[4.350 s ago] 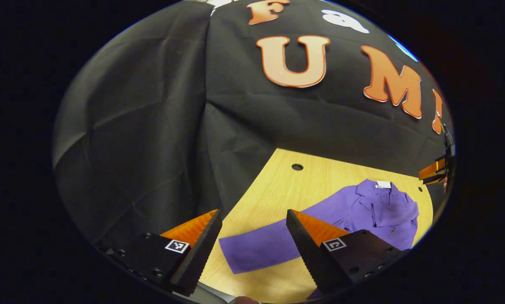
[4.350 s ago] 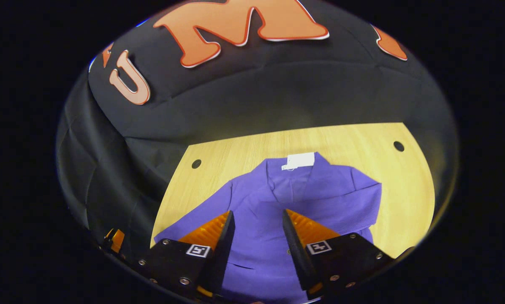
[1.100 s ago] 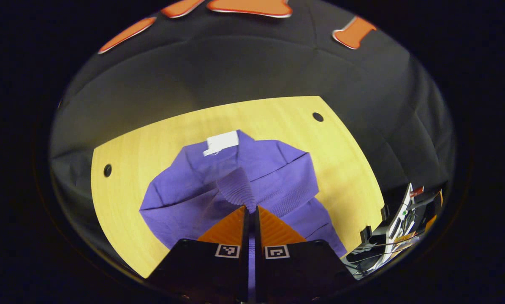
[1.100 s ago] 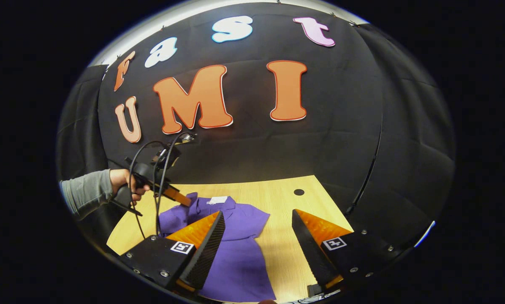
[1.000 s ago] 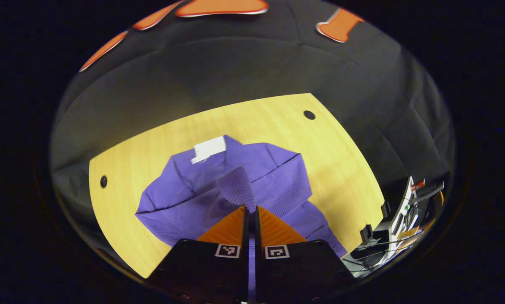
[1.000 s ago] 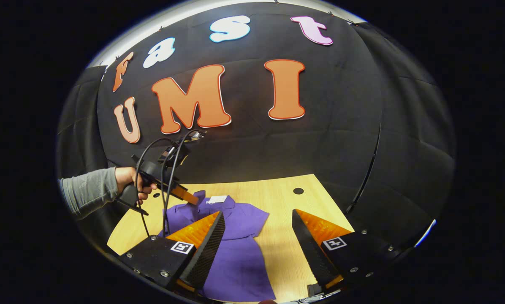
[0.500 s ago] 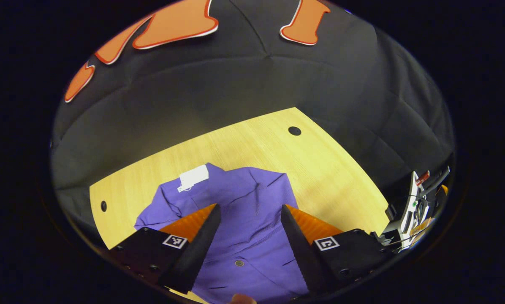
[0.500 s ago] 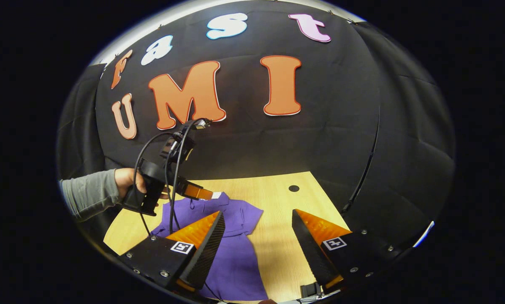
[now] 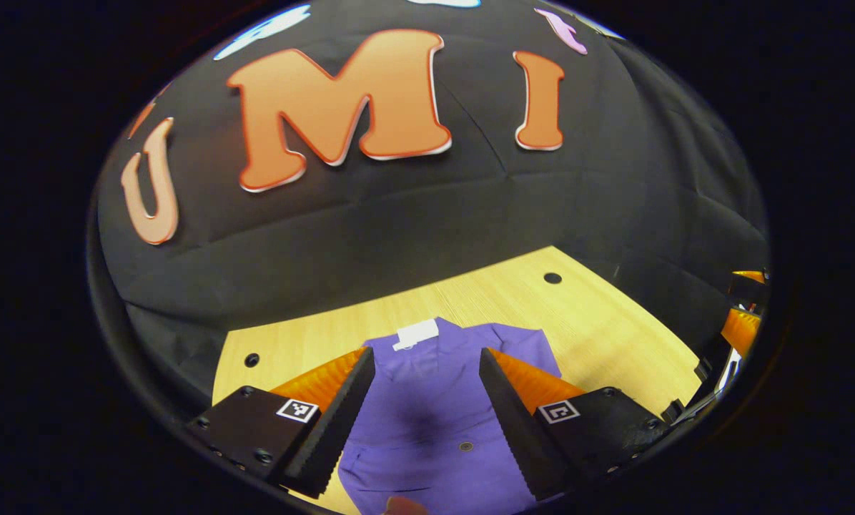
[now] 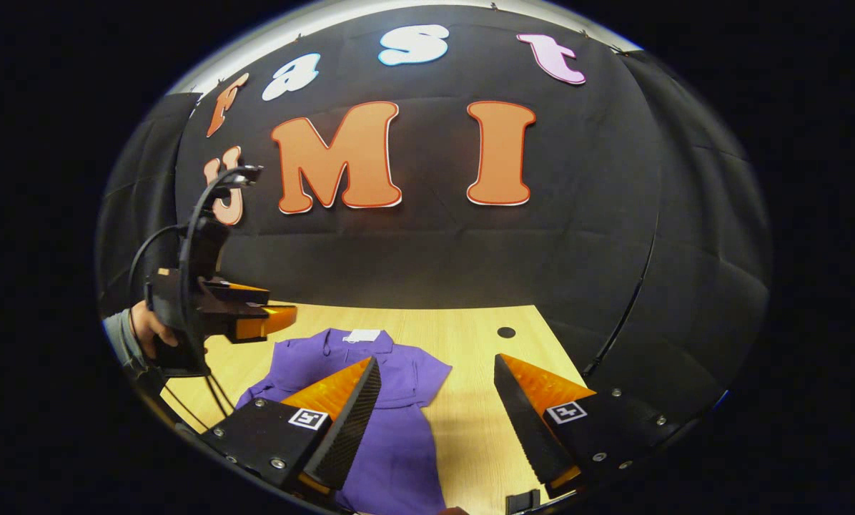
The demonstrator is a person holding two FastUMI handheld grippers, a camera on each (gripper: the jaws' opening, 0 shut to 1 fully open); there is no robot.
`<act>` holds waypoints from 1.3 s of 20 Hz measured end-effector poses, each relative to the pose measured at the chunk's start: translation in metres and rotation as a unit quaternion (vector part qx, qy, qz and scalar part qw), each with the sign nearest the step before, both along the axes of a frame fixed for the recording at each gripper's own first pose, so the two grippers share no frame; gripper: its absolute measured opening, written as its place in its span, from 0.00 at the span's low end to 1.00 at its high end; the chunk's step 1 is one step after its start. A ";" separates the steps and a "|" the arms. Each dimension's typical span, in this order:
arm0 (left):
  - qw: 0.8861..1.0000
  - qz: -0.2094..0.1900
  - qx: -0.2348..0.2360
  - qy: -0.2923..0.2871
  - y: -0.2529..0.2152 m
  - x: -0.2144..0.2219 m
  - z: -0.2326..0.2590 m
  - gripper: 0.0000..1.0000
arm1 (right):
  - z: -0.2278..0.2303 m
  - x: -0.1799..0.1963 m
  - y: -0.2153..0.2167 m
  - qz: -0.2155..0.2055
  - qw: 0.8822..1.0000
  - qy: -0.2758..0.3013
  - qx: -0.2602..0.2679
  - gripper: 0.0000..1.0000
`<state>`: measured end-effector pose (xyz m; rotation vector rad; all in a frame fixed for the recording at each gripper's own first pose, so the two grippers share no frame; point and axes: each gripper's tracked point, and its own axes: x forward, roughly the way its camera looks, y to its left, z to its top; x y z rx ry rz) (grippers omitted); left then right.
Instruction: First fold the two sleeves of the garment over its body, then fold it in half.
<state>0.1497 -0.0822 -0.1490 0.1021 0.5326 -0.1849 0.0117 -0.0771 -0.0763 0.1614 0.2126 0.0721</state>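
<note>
Our left tongs are spread wide and hold nothing. They hang above the purple garment, which shows low in the middle of the left gripper view, right between the two fingers. The garment lies flat on the tabletop, its long way running from the tongs up to the white tag at the collar. Our right tongs are spread wide too, with nothing in them. In the right gripper view the garment sits at the lower left. We think the left tongs are nearer for folding it in half.
</note>
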 end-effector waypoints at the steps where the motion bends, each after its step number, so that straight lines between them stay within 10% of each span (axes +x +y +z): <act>1: 1.000 0.015 0.005 -0.021 0.010 -0.009 0.009 0.96 | 0.002 0.002 0.002 0.001 1.000 -0.008 -0.001 0.95; 13: 0.956 0.128 0.015 -0.263 0.091 -0.151 0.114 0.97 | 0.003 -0.014 0.023 0.001 0.996 -0.085 -0.026 0.95; 26: 0.982 0.174 0.045 -0.060 0.122 -0.247 -0.048 0.99 | -0.172 -0.080 0.043 0.069 0.987 0.140 -0.044 0.95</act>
